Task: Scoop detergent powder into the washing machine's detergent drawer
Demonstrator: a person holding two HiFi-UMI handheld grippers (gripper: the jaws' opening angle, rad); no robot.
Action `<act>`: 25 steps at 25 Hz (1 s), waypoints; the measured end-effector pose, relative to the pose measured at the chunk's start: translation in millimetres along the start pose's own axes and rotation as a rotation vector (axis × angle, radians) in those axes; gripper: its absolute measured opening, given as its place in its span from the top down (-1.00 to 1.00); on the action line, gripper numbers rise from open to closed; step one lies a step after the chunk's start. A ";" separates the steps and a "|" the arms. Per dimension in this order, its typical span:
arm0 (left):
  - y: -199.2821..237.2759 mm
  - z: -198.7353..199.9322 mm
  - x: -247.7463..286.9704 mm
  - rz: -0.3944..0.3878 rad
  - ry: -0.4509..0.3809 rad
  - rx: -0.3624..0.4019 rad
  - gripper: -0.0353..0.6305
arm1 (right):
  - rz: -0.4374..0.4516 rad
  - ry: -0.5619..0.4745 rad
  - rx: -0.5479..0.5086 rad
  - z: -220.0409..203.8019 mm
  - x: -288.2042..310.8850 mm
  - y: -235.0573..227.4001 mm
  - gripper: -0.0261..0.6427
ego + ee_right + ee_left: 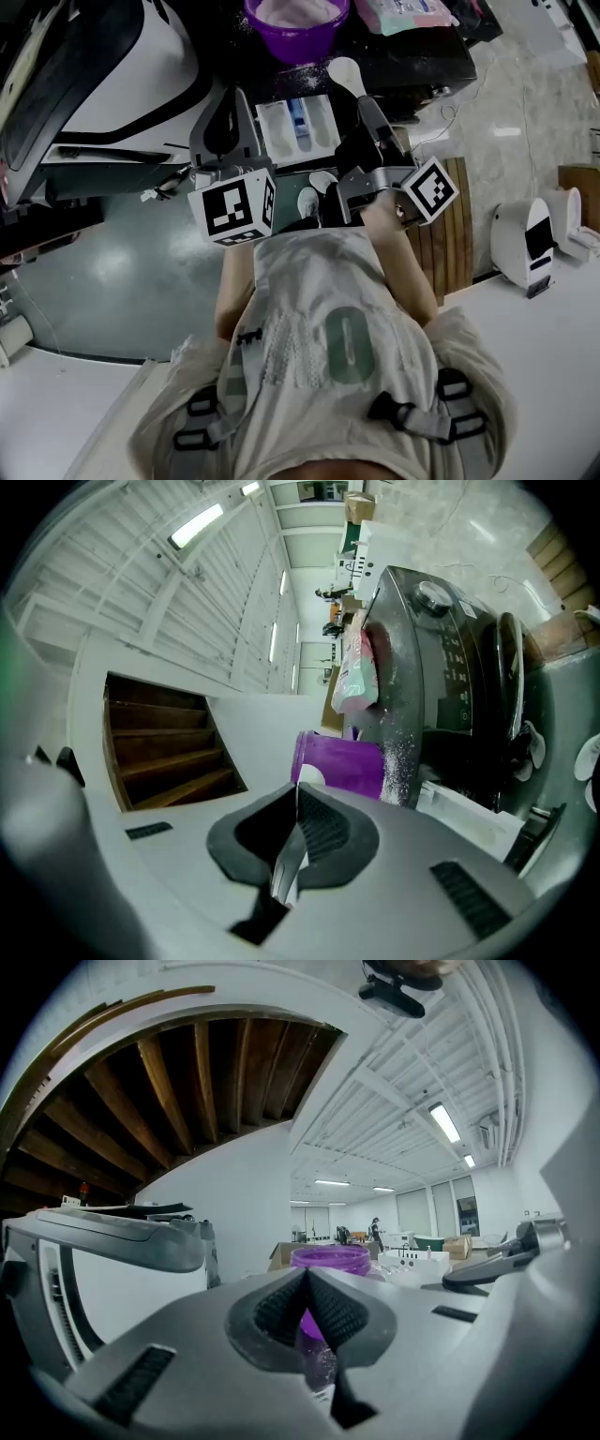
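Observation:
A purple bowl point(296, 25) of pale powder stands on the dark washing machine top point(422, 58). Below it the white detergent drawer point(277, 131) is pulled out, with a blue insert in the middle. My right gripper point(367, 103) is shut on the handle of a white spoon point(346, 75), whose scoop sits between bowl and drawer. In the right gripper view the thin handle point(287, 862) is pinched in my right gripper point(296, 803), with the purple bowl point(343, 761) beyond. My left gripper point(236, 96) hovers left of the drawer. In its own view the left gripper point(307, 1283) is shut on nothing, facing the bowl point(330, 1258).
A pink and white detergent bag point(405, 13) lies right of the bowl. Spilled powder dusts the machine top. A white appliance with a dark door point(112, 66) fills the left. A wooden slat mat point(452, 246) and a small white device point(523, 236) lie on the floor at right.

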State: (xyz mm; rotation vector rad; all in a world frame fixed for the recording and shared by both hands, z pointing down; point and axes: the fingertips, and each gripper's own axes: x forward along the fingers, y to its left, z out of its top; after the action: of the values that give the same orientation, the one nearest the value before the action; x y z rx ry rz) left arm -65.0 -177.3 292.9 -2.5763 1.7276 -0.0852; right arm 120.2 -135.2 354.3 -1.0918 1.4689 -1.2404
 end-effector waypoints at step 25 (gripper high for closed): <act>61.1 -29.0 -33.8 0.175 0.047 -0.021 0.83 | -0.048 0.272 -0.034 -83.3 25.1 -27.9 0.89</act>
State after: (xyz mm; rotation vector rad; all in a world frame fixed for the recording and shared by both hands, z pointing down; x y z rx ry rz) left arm -136.1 -169.2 317.2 -2.4425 1.9721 -0.1230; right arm 35.9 -146.1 387.6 -1.0150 1.6800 -1.4468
